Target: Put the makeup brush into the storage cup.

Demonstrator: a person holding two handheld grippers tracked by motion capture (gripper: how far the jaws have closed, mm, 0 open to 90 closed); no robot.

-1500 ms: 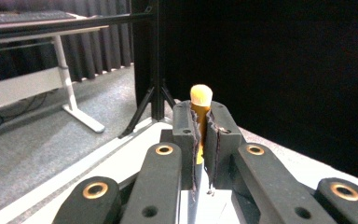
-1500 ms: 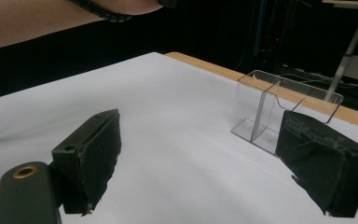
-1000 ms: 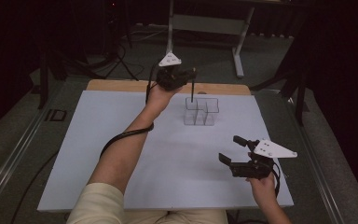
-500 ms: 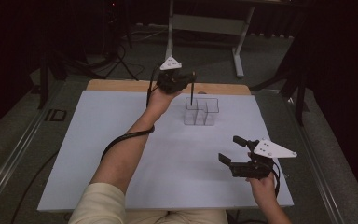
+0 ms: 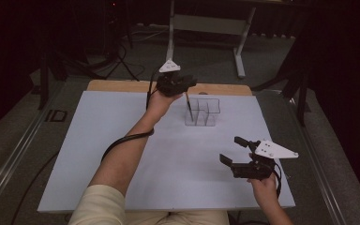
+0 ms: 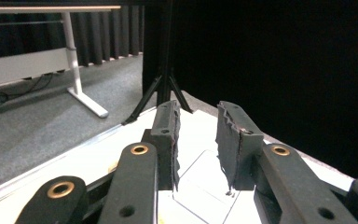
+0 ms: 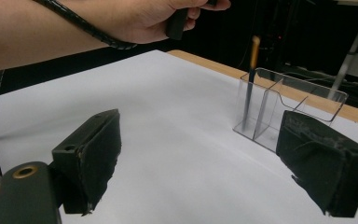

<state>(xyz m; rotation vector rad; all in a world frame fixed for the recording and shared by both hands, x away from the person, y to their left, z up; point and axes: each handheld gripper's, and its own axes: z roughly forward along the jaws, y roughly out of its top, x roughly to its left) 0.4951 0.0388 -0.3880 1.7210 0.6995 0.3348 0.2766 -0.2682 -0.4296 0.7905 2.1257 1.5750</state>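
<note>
A clear plastic organizer (image 5: pixel 202 111) with several compartments stands at the far middle of the white table (image 5: pixel 122 140). A thin dark pen (image 5: pixel 187 102) with a yellowish top stands in its near-left compartment, blurred in the right gripper view (image 7: pixel 249 84). My left gripper (image 5: pixel 191 85) hovers just above the pen. Its jaws have just been opening and stand apart with nothing between them (image 6: pixel 198 116), over the clear organizer (image 6: pixel 205 186). My right gripper (image 5: pixel 231 149) rests open at the near right, its empty jaws (image 7: pixel 200 140) pointing toward the organizer (image 7: pixel 291 109).
A wooden strip (image 5: pixel 122 86) runs along the table's far edge. Beyond it are a grey carpet, a white desk frame (image 5: pixel 206 23) and dark stand legs. The left forearm with its cable (image 5: pixel 122 140) crosses the middle of the table.
The left gripper's jaws have parted and the pen now sits a little lower in the organizer, free of them. The right gripper has not moved.
</note>
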